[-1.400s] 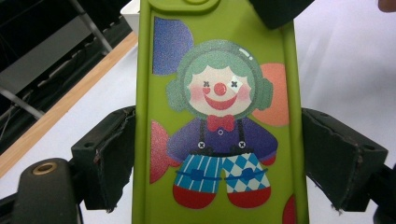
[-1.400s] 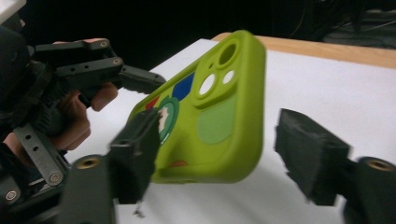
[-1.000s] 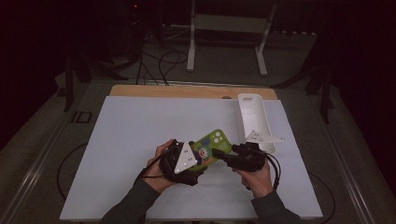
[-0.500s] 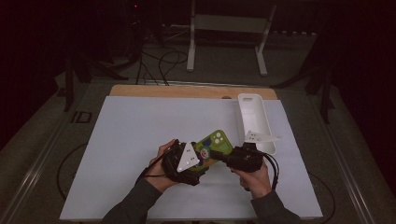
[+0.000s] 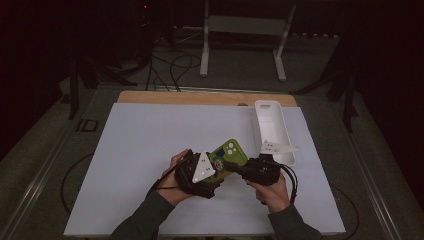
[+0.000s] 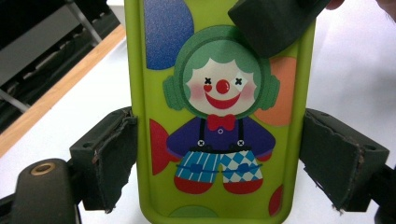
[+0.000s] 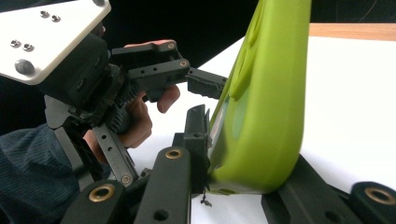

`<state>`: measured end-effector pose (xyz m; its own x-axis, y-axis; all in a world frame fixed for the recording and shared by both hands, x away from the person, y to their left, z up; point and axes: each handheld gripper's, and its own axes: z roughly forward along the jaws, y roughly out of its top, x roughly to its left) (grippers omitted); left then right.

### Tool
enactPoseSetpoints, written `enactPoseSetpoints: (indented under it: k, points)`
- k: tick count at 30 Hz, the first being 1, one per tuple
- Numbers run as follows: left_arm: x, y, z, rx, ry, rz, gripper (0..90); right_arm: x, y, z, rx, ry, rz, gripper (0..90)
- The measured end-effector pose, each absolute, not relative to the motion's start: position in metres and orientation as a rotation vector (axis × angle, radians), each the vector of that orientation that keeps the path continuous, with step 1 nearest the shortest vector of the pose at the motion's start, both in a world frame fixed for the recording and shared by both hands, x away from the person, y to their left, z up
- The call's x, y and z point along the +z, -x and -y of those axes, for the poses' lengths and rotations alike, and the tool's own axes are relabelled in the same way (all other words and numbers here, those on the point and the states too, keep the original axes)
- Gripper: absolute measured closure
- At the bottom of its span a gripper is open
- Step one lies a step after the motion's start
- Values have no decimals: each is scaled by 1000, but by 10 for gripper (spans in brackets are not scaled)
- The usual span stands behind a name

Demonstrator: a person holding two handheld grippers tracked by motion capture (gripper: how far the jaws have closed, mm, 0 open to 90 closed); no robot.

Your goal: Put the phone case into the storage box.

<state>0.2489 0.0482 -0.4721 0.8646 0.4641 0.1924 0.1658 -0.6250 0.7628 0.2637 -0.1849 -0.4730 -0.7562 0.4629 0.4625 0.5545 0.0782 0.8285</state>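
Both tongs meet at the green phone case: right tongs clamped on its edge, left tongs apart around it; transfer unfinished.

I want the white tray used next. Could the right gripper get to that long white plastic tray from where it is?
Probably yes, once freed: the right gripper is clamped on the lime-green clown phone case, and bare table lies between it and the long white plastic tray.

Your left gripper sits at about 7 o'clock from table centre, jaws spread and pointing toward 3. Your right gripper is just beside it at 5 o'clock, aimed toward 9, jaws pinched in. Both forearms come up from 6 o'clock.
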Motion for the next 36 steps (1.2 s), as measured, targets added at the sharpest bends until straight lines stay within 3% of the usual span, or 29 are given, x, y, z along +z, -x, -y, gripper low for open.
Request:
enactPoseSetpoints:
  k: [36]
  points:
    - [-468,-265,-74,227,-2178,-464,168,-461,-255,197,-1807,931,2353,792]
